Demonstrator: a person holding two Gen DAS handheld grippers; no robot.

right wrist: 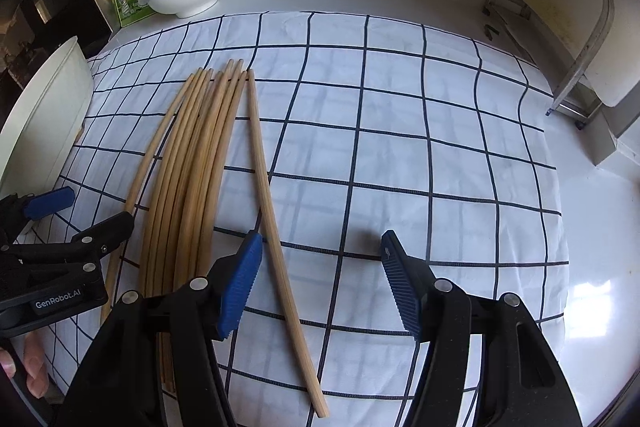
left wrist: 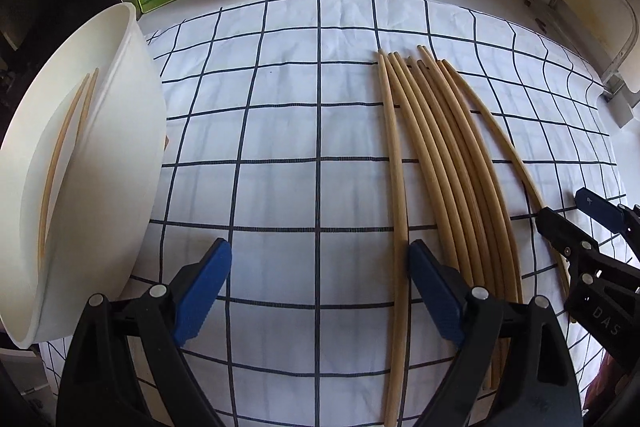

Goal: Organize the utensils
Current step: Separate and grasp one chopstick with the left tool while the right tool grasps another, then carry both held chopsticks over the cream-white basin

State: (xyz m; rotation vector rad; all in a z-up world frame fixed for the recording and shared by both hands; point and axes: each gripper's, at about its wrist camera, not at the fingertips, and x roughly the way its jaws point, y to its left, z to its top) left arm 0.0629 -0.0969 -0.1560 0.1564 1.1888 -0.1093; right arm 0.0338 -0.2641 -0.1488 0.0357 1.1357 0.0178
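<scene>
Chopsticks (right wrist: 192, 187) beneath 2 steeply down-tilted, spread-jawed hand-held grippers (left wrist: 320, 291) (right wrist: 320, 279).

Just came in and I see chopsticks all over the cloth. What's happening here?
A person is sorting chopsticks with a handheld gripper in each hand. Two chopsticks already lie in the white container at the left. The rest lie in a loose bundle on the checked cloth. The left gripper and right gripper both hover open over the near ends of the bundle, holding nothing. One chopstick lies between the right gripper's fingers, not yet gripped.
</scene>
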